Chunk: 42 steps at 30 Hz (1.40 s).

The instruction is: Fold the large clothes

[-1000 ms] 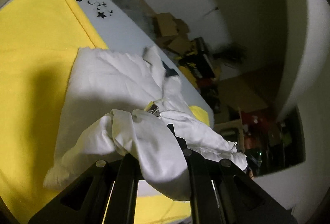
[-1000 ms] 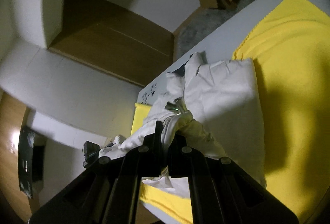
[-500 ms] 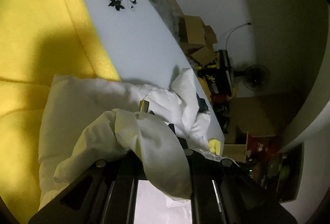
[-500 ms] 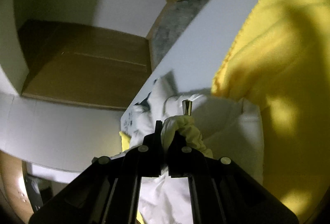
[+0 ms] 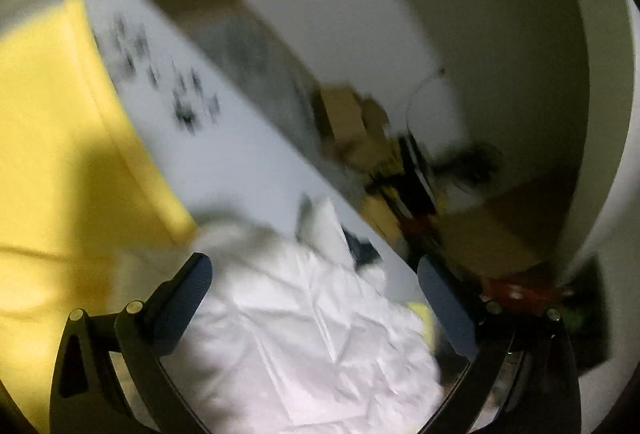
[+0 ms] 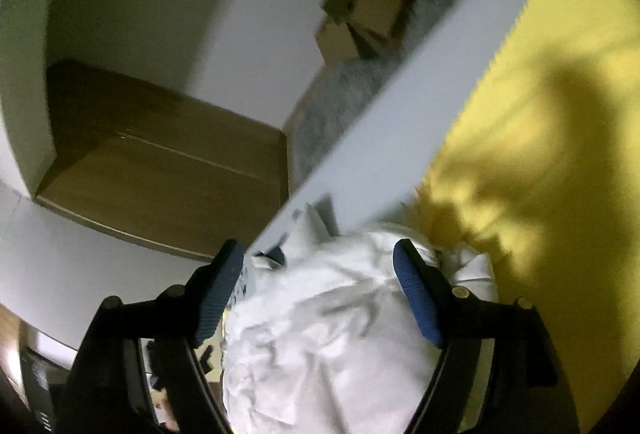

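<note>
While the white garment (image 5: 312, 334) lies between them, both jaws have just opened, released.

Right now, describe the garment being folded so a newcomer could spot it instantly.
Start from the white surface partly covered by a yellow cloth. At the yellow cloth's edge lies a crumpled white garment, right below both open grippers, left and right, whose jaws have just been opening with nothing pinched. It is the only wrinkled white fabric there; a small dark patch shows at its far end.
</note>
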Each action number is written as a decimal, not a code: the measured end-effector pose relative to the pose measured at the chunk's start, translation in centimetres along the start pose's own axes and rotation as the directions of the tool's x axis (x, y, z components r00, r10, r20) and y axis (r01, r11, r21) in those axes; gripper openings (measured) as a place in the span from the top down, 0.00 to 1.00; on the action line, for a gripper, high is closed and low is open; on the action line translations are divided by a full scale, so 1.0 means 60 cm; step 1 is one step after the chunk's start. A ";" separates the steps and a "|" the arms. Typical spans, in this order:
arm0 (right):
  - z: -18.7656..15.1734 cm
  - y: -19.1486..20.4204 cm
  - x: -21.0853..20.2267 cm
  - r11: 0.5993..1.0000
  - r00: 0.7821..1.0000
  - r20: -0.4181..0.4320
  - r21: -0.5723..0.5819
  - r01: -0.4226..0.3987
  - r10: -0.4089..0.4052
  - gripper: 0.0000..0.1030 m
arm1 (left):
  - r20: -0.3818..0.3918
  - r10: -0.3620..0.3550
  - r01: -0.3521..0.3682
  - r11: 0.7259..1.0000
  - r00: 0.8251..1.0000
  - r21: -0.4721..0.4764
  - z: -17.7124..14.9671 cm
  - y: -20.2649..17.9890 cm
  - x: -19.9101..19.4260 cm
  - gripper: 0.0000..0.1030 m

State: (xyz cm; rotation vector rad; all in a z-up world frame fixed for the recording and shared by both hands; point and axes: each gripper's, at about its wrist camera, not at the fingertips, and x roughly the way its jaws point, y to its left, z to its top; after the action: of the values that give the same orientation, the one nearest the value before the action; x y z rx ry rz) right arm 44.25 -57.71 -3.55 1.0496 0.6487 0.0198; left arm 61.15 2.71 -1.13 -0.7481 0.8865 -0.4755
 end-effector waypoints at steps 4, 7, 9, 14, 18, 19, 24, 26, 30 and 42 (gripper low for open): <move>-0.062 0.120 -0.074 0.976 0.989 0.147 -0.208 0.063 -0.033 0.24 | 0.283 0.230 -0.296 0.930 0.931 0.218 -0.082 -0.095 -0.092 0.00; -0.166 0.228 -0.087 0.885 0.955 0.266 -0.402 0.235 -0.132 0.21 | 0.390 0.346 -0.470 0.835 0.853 0.287 -0.179 -0.155 -0.103 0.00; -0.249 0.284 -0.057 0.789 0.929 0.318 -0.513 0.339 -0.192 0.21 | 0.415 0.388 -0.535 0.777 0.823 0.333 -0.241 -0.182 -0.075 0.00; -0.391 0.340 0.077 0.606 0.916 0.302 -0.687 0.400 -0.263 0.75 | 0.416 0.465 -0.616 0.681 0.781 0.395 -0.310 -0.212 0.028 0.00; -0.395 0.321 0.163 0.645 0.917 0.228 -0.655 0.393 -0.327 0.92 | 0.389 0.511 -0.641 0.644 0.767 0.417 -0.305 -0.196 0.081 0.00; -0.392 0.318 0.175 0.639 0.908 0.243 -0.648 0.414 -0.342 0.89 | 0.376 0.520 -0.641 0.642 0.767 0.421 -0.300 -0.185 0.095 0.00; -0.356 0.250 0.257 0.664 0.881 0.175 -0.598 0.449 -0.439 0.84 | 0.297 0.552 -0.625 0.650 0.779 0.431 -0.293 -0.120 0.150 0.00; -0.355 0.205 0.295 0.690 0.879 0.093 -0.584 0.428 -0.467 0.84 | 0.337 0.522 -0.621 0.636 0.783 0.458 -0.302 -0.119 0.161 0.00; -0.350 0.179 0.318 0.693 0.883 0.076 -0.590 0.415 -0.464 0.84 | 0.388 0.505 -0.637 0.620 0.771 0.458 -0.314 -0.114 0.177 0.00; -0.358 0.164 0.336 0.687 0.884 0.084 -0.597 0.414 -0.460 0.84 | 0.354 0.516 -0.626 0.641 0.780 0.444 -0.302 -0.090 0.193 0.00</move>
State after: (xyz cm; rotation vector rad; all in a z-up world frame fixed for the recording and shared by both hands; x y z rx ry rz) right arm 52.61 -29.21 -12.52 0.2518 0.8763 -0.1493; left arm 52.26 -15.31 -10.47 0.0445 0.6999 -0.0528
